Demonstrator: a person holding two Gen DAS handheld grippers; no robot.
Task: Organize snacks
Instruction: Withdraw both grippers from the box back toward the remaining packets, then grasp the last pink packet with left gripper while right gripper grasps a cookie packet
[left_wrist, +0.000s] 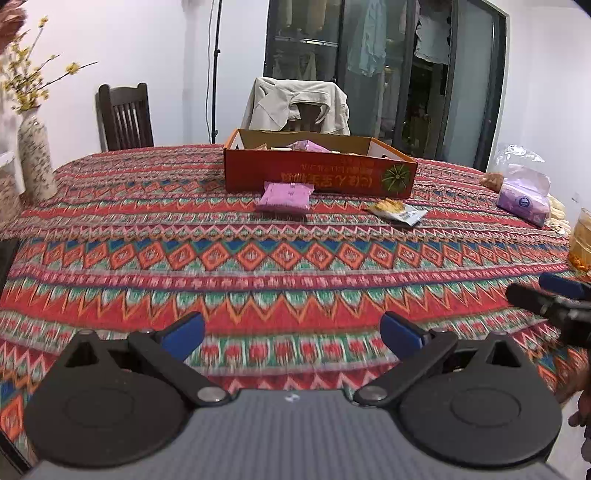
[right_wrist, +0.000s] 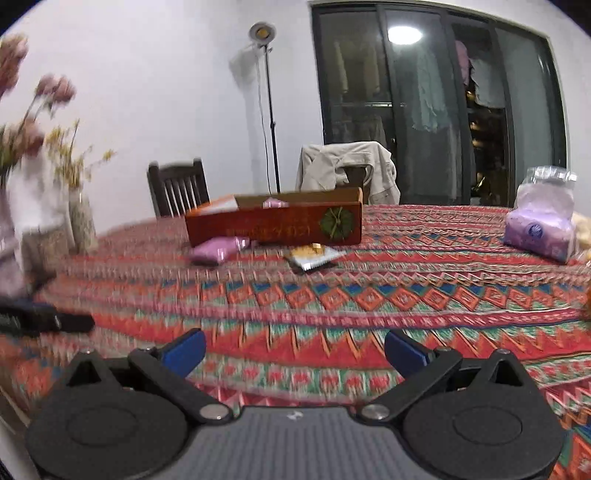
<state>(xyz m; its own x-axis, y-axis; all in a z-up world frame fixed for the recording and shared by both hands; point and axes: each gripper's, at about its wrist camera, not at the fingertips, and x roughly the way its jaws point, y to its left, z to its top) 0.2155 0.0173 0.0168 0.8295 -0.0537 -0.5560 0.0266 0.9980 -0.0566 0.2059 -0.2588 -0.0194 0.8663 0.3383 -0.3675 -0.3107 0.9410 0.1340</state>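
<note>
Left gripper (left_wrist: 291, 334): hovering over the near part of the tablecloth (left_wrist: 258, 258); blue-padded fingers (left_wrist: 183, 334) standing wide apart, holding nothing and touching nothing.
Right gripper (right_wrist: 294, 350): also hanging above the cloth, fingers spread wide, nothing between them; its tip is showing at the right edge of the left wrist view.
Hard to make out: the right wrist view is smearing with motion blur, most of all at its left side, where the vase (right_wrist: 82, 221) and flowers are losing their outlines; print on the box front is showing upside down and is not legible.
Cut off: a glass (left_wrist: 581, 240) with amber contents is being cropped by the right edge of the left wrist view.
Pink snack packet (left_wrist: 284, 197): lying flat on the cloth, just in front of the box, near its left half.
Yellow-and-white snack packet (left_wrist: 399, 211): lying flat to the right of the pink one, apart from it, slightly nearer the grippers.
Cardboard box (left_wrist: 319, 173): shallow, orange-red, open-topped, sitting at the far middle of the table; more packets, one pink, are showing over its rim.
Tissue pack (left_wrist: 524, 197): purple, resting at the far right.
</note>
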